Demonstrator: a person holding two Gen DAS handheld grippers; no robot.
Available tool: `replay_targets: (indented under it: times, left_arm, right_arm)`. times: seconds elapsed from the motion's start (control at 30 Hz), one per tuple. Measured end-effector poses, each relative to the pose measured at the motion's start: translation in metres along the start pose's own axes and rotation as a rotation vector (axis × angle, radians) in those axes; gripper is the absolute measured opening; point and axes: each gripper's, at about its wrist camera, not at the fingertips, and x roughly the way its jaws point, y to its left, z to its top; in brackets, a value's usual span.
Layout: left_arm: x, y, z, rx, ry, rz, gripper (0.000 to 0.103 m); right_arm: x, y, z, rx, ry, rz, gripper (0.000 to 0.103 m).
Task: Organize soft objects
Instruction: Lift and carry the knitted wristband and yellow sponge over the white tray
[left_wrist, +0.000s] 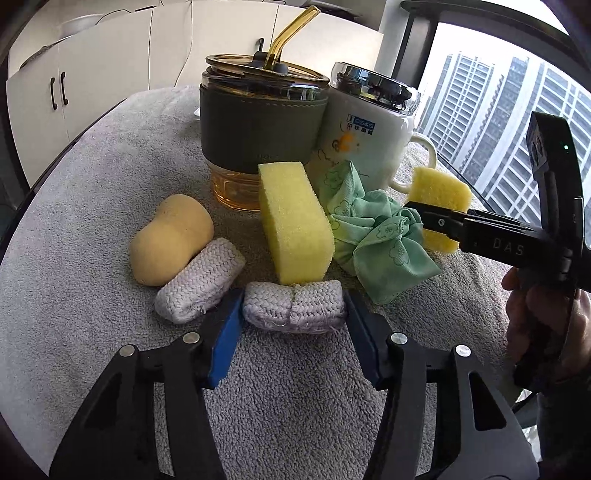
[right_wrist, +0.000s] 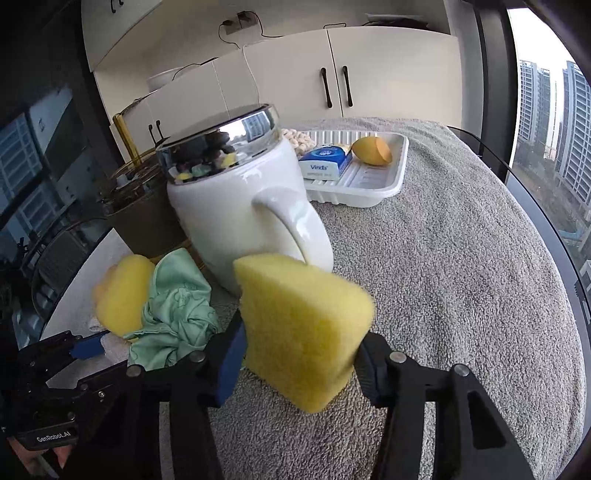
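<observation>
Between the left tool's (left_wrist: 293, 314) pads sits a woven pad (left_wrist: 293, 308), squeezed tight. Right tool (right_wrist: 299, 354) clamps a yellow sponge (right_wrist: 304, 332). Far past it waits the white tray (right_wrist: 388, 184). Picking up; next, lift and carry there.

I count two yellow sponges: one (left_wrist: 295, 221) at my left camera's center, the other (right_wrist: 303, 332) at my right camera's 6 o'clock. Two woven pads sit at 6 (left_wrist: 293, 308) and 8 o'clock (left_wrist: 197, 282) on the left view. One tan sponge (left_wrist: 170, 240), one green cloth (left_wrist: 373, 236), two cups: sleeved (left_wrist: 262, 122) and white (left_wrist: 365, 144). One tray (right_wrist: 391, 184) at 1 o'clock holds one tissue pack (right_wrist: 325, 162).
</observation>
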Motion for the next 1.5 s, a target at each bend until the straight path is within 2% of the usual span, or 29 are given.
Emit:
replay_targets:
  times: [0.4,0.7,1.0,1.23,1.5]
  left_arm:
    - [-0.010,-0.001,0.000,-0.001,-0.035,-0.020,0.051]
    - [-0.025,0.010,-0.005,-0.008,-0.057,-0.044,0.051]
    - [-0.055,0.012,0.002,0.033,-0.073,-0.068,0.051]
    - [-0.090,0.022,0.030,0.081,-0.109,-0.068,0.051]
    - [-0.110,0.059,0.097,0.146,-0.168,-0.021,0.051]
  right_arm:
    - [-0.011,0.000,-0.007,0.002,-0.004,-0.005,0.049]
    - [-0.035,0.009,-0.022,0.001,0.004,-0.012,0.049]
    - [-0.072,0.027,-0.020,-0.085,0.013,-0.018,0.049]
    - [-0.098,0.029,0.000,-0.183,0.039,-0.030,0.049]
    - [-0.119,0.014,0.055,-0.279,0.010,-0.101,0.049]
